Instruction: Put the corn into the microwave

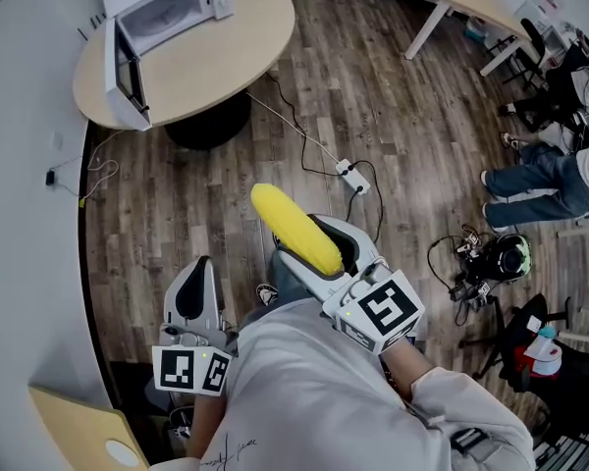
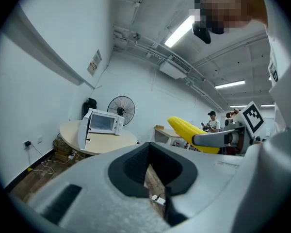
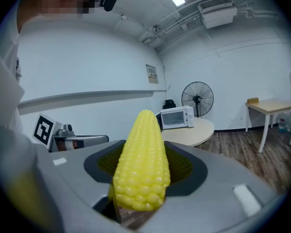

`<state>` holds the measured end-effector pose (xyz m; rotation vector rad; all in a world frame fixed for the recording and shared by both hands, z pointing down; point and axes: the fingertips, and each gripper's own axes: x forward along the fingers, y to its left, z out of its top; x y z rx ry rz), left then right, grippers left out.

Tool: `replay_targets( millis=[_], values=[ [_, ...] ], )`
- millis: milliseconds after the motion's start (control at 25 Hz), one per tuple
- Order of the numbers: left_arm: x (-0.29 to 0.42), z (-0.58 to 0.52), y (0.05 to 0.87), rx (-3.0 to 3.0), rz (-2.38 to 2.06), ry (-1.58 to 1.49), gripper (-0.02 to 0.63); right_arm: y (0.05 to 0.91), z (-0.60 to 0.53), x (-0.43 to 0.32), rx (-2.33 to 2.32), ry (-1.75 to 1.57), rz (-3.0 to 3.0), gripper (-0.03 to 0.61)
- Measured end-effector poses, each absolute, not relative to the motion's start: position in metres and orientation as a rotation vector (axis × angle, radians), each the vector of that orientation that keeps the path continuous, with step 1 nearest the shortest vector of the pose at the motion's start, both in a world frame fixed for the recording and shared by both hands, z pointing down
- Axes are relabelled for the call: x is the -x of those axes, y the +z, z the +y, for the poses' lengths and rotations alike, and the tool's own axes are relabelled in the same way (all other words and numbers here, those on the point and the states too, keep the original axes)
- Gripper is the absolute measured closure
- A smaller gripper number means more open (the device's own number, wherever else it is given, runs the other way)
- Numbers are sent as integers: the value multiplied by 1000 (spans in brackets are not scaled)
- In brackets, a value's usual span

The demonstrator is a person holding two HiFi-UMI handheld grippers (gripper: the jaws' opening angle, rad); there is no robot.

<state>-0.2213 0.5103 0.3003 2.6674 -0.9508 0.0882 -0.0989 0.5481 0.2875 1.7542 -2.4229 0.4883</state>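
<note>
**One cob in hand, a stretch of floor yet to cross**

We judge the step in hand to be the carry. The corn (image 1: pixel 296 229) is already gripped and lifted, and the microwave (image 1: pixel 162 18) stands well apart from us on the round worktop (image 1: pixel 216 62) at the far side of the wooden floor (image 1: pixel 393 106). Its door (image 1: pixel 128 72) hangs open toward us, so nothing needs opening first.

The right gripper (image 1: pixel 309 241) holds the corn by its thick end. Its jaws stand wide around the cob, pads pressing on both sides, and the tapered tip points forward past the jaw ends. In the right gripper view the cob lines up roughly with the microwave (image 3: pixel 177 118) beyond it.

The left gripper (image 1: pixel 196 302) carries nothing. Its jaws are drawn close together, with only a sliver of floor showing between them in the left gripper view.

Both grippers sit low in front of the torso, tipped slightly downward and aimed toward the worktop, with the right one reaching further forward than the left.

The next move, as we read it, calls for closing the distance to the worktop. The grip should hold firm meanwhile, since the cob is long and held at one end. Then the corn must go in tip-first through the opening, clear of the door edge.
</note>
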Motion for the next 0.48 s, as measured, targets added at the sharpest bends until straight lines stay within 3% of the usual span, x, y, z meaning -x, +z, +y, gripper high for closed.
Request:
replay_targets(
  millis=[480],
  values=[
    [192, 457, 302, -2654, -990, 122, 614, 290, 489, 71, -1708, 434, -2435, 314]
  ],
)
